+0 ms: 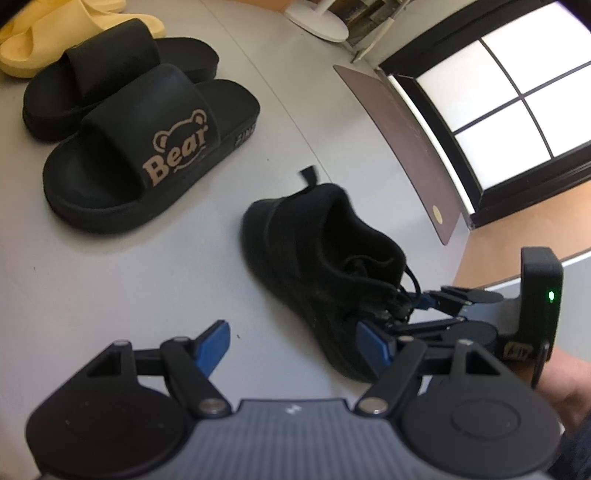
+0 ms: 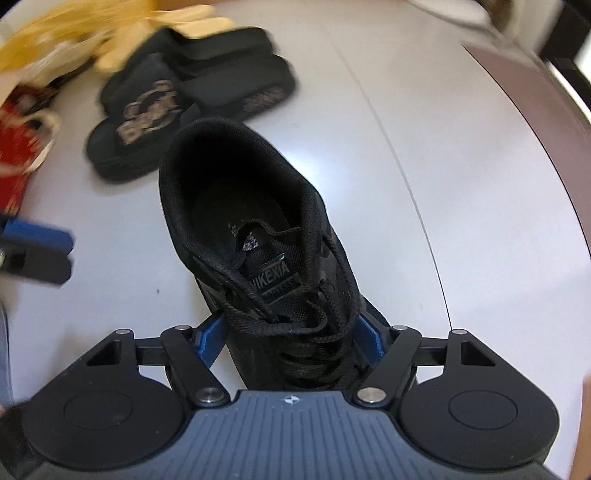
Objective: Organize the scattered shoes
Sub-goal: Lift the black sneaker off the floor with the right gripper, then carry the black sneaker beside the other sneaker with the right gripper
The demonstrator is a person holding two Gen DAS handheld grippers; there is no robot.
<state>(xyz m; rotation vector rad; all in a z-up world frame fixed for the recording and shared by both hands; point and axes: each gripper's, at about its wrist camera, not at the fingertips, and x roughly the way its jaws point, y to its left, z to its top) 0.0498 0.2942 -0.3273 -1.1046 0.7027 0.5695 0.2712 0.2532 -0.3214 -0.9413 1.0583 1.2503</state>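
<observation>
A black lace-up sneaker (image 2: 258, 206) stands on the pale floor (image 2: 424, 184), heel away from the right wrist camera. My right gripper (image 2: 291, 339) comes down over its laced front, and both blue pads (image 2: 212, 341) press against the shoe's sides. In the left wrist view the same sneaker (image 1: 317, 251) lies right of centre, with the right gripper (image 1: 424, 310) on its toe end. My left gripper (image 1: 293, 343) hangs open just left of the sneaker with only floor between its fingers. A pair of black "Bear" slippers (image 1: 147, 147) sits side by side further back.
Yellow slippers (image 1: 55, 40) lie behind the black pair. A red shoe (image 2: 18, 147) shows blurred at the left edge. A brown board (image 1: 402, 147) and a dark-framed window (image 1: 498, 103) border the floor on the right. A white round stand base (image 1: 317, 18) sits at the back.
</observation>
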